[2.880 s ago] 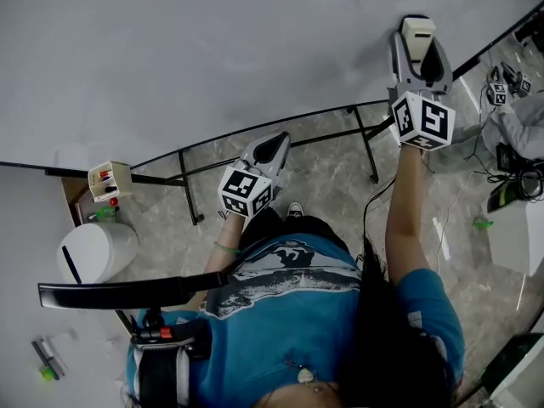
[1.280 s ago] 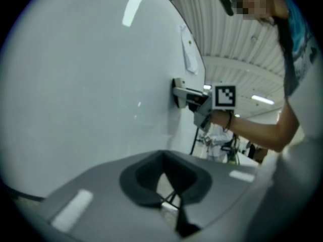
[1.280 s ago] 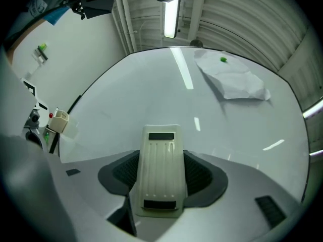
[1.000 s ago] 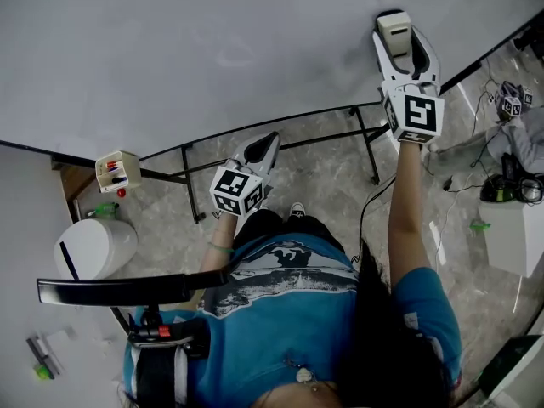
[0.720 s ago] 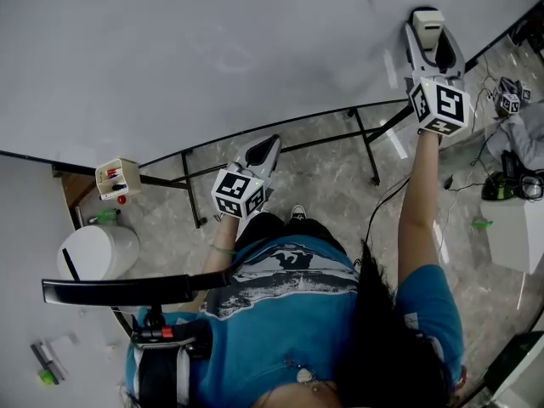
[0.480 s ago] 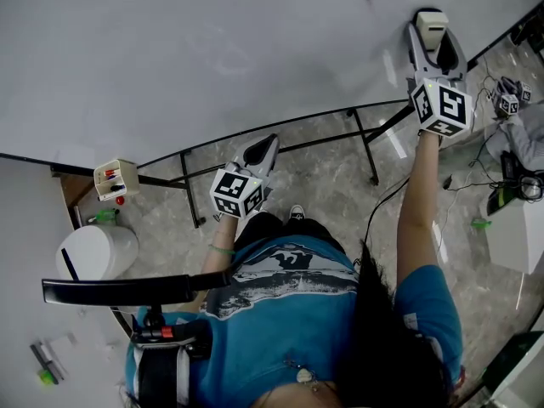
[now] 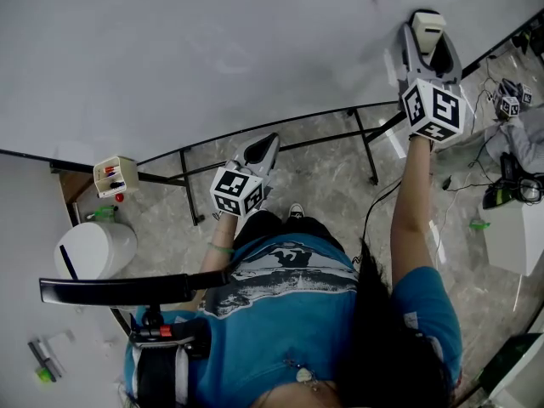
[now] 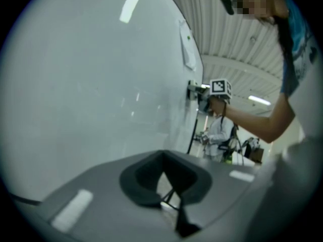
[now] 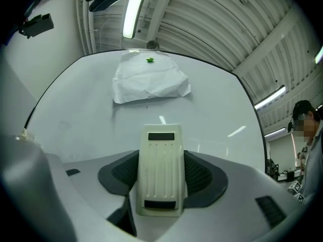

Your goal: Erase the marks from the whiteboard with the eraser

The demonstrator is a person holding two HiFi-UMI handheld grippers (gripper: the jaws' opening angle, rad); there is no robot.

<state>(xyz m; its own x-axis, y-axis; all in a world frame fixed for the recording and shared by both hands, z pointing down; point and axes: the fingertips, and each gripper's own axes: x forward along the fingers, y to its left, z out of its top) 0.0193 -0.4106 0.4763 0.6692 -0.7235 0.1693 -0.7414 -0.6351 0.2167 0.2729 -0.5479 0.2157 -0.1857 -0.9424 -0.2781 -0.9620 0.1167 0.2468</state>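
The whiteboard (image 7: 212, 49) fills the top of the head view, pale grey with only a faint smudge (image 7: 228, 59). My right gripper (image 7: 427, 39) is shut on the cream eraser (image 7: 425, 25), which is pressed flat on the board near its lower right edge. In the right gripper view the eraser (image 9: 160, 168) sits between the dark pads, with the board (image 9: 91, 120) behind it. My left gripper (image 7: 269, 145) hangs below the board's lower edge, shut with nothing in it; in its own view the pads (image 8: 151, 183) meet in front of the board (image 8: 75, 95).
A crumpled paper sheet (image 9: 149, 80) hangs on the board under a green magnet (image 9: 150, 60). Black stand legs (image 7: 189, 195) run below the board. A marker box (image 7: 111, 177) and a white bin (image 7: 93, 249) sit at the left. Another person (image 9: 309, 135) stands at the far right.
Within the last second my right gripper slid the eraser rightward along the board, then edged slightly back left. The left gripper has barely moved.
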